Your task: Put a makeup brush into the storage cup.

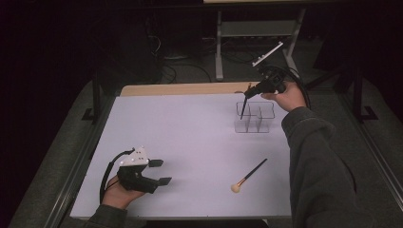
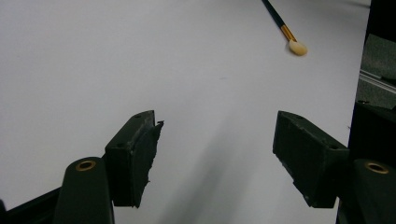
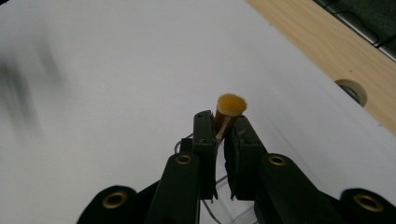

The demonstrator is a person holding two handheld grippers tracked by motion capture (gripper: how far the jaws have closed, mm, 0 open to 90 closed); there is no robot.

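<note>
Upper right, right gripper [image 1: 250,92] gripping brush [image 1: 244,106] over clear organizer [image 1: 267,112]; left gripper [image 1: 159,172] resting lower left, jaws wide, empty.

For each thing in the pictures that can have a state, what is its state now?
Left gripper: open, nothing between the jaws, low near the table.
Right gripper: shut on the held brush.
Held brush: tilted, bristles up, handle end down in the organizer.
Organizer: upright on the table, clear.
Second brush: lying flat on the table, untouched.
</note>
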